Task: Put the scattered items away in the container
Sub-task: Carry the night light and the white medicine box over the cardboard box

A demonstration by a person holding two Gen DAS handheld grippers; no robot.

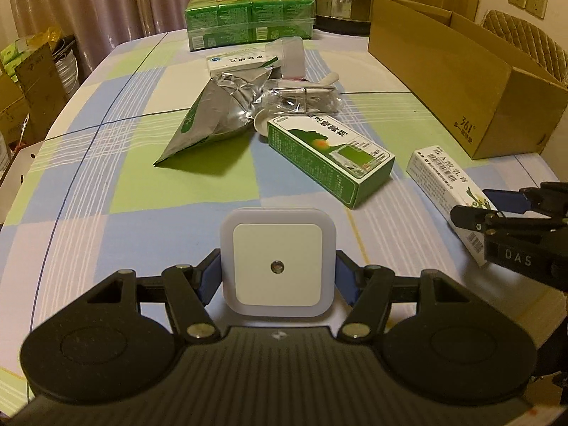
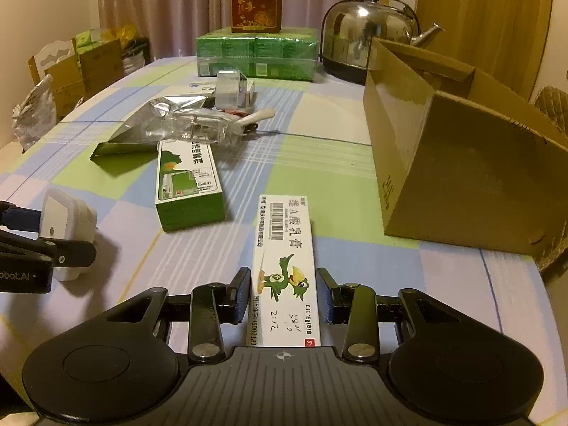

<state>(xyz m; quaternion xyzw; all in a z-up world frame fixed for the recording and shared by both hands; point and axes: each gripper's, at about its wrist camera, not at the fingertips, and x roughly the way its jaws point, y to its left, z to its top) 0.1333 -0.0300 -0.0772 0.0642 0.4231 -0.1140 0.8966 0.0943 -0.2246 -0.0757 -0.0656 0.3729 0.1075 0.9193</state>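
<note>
My left gripper is shut on a white square night light, held just above the checked tablecloth. In the right wrist view that night light shows at the left edge with the left gripper on it. My right gripper is shut on a long white ointment box with a green bird print, both blue pads against its long sides. The left wrist view shows the same ointment box with the right gripper at its near end. The open cardboard box stands to the right.
On the cloth lie a green medicine box, a silver foil pouch, a clear plastic packet and a small white carton. At the back stand a green tissue pack, a red box and a steel kettle.
</note>
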